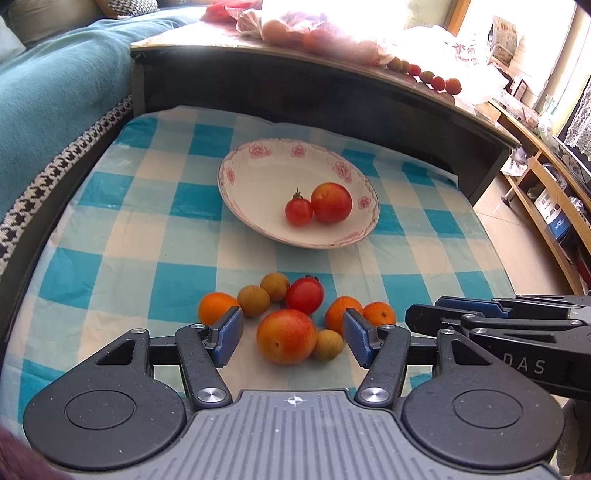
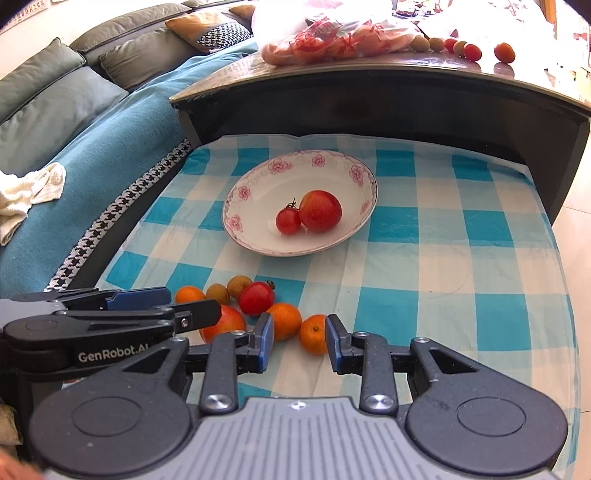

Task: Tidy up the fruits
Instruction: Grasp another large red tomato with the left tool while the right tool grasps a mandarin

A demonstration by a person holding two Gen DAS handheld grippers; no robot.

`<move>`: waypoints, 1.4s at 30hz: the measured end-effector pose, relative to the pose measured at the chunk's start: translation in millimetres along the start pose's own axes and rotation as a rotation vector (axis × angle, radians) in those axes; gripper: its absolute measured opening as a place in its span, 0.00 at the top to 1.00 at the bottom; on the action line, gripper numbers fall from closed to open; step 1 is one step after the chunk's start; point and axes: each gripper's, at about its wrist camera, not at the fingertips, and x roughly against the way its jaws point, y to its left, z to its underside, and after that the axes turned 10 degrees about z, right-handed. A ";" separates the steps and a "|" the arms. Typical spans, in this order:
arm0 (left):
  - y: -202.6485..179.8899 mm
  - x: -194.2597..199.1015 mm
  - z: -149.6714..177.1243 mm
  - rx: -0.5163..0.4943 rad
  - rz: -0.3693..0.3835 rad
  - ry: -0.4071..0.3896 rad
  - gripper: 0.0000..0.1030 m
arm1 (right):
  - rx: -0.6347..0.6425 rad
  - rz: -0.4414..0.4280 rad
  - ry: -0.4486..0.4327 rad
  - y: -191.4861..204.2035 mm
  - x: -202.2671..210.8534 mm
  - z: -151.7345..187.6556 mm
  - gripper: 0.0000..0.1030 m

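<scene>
A white floral plate [image 1: 258,173] [image 2: 258,184] on the checked cloth holds a cherry tomato [image 1: 298,211] [image 2: 288,220] and a red-orange plum [image 1: 331,203] [image 2: 320,211]. Nearer lies a cluster of fruit: a large plum [image 1: 286,336], a red tomato [image 1: 304,294] [image 2: 256,298], small oranges [image 1: 216,306] [image 2: 313,334] and brown longans [image 1: 253,301]. My left gripper [image 1: 291,338] is open, its fingers either side of the large plum. My right gripper [image 2: 300,341] is open around a small orange; it also shows in the left wrist view [image 1: 498,325].
A dark higher table [image 1: 332,85] stands behind, with bagged fruit [image 2: 332,33] and loose tomatoes [image 1: 439,83]. A teal-covered sofa [image 2: 92,140] lies to the left. Shelving [image 1: 546,192] is at the right. Bare checked cloth [image 2: 461,258] lies right of the plate.
</scene>
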 end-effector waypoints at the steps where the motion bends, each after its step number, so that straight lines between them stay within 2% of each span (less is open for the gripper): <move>1: 0.3 -0.8 0.3 0.003 0.002 0.002 0.35 | -0.002 0.004 0.004 -0.7 -0.6 0.6 0.69; 20: 6.6 -35.0 -0.6 0.066 -0.010 0.053 0.37 | -0.059 0.023 0.059 -19.6 -11.7 7.0 0.67; 25: 12.7 -42.8 0.3 0.085 -0.034 0.060 0.49 | -0.068 0.028 0.069 -20.7 -17.2 6.9 0.64; 42: 15.7 -30.7 7.3 0.088 -0.022 0.072 0.50 | -0.082 0.030 0.092 -17.5 -44.1 -1.3 0.64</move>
